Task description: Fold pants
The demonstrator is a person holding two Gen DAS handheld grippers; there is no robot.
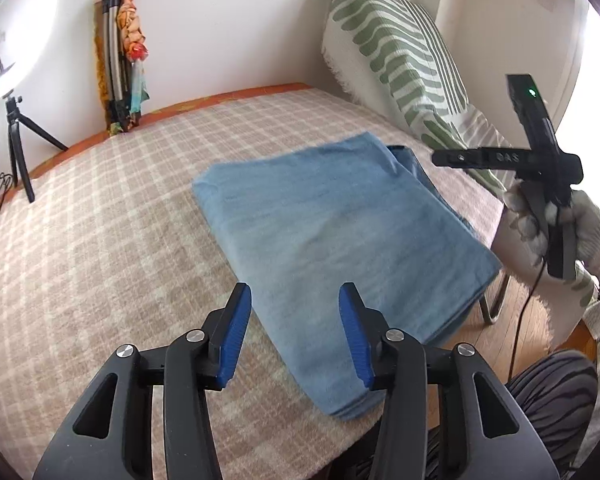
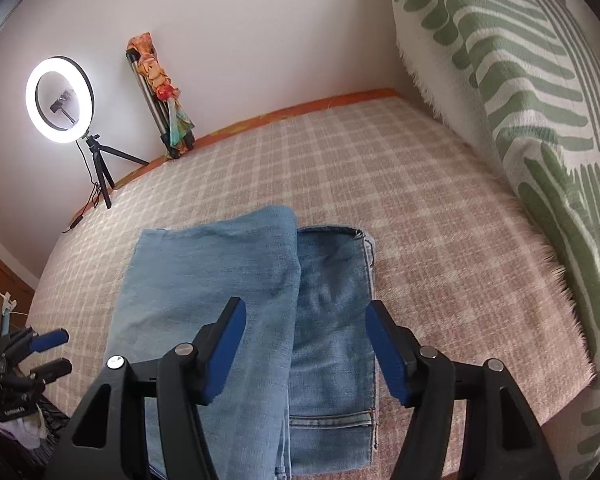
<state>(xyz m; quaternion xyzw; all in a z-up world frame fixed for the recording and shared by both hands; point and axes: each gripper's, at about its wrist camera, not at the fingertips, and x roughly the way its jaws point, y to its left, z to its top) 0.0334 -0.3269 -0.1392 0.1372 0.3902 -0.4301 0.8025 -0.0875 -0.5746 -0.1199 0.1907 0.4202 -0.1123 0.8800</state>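
Observation:
Folded blue jeans [image 1: 332, 240] lie on the checked bed cover [image 1: 100, 240]. My left gripper [image 1: 295, 296] hovers over their near end, open, with nothing between its blue pads. In the right wrist view the jeans [image 2: 220, 280] show a top layer folded over a lower one whose seamed edge [image 2: 332, 420] sticks out on the right. My right gripper [image 2: 306, 308] stands open above them, holding nothing. From the left wrist view the right gripper [image 1: 540, 160] appears raised at the right, in a gloved hand [image 1: 540, 220]. The left gripper [image 2: 48, 352] shows at the lower left of the right wrist view.
A lit ring light on a small tripod [image 2: 60, 100] stands at the bed's far left. A folded stand wrapped in colourful cloth [image 2: 164, 100] leans on the wall. A green-striped cushion [image 2: 520, 120] borders the right side. Wooden floor [image 1: 540, 320] and the person's striped leg [image 1: 548, 392] lie beyond the near edge.

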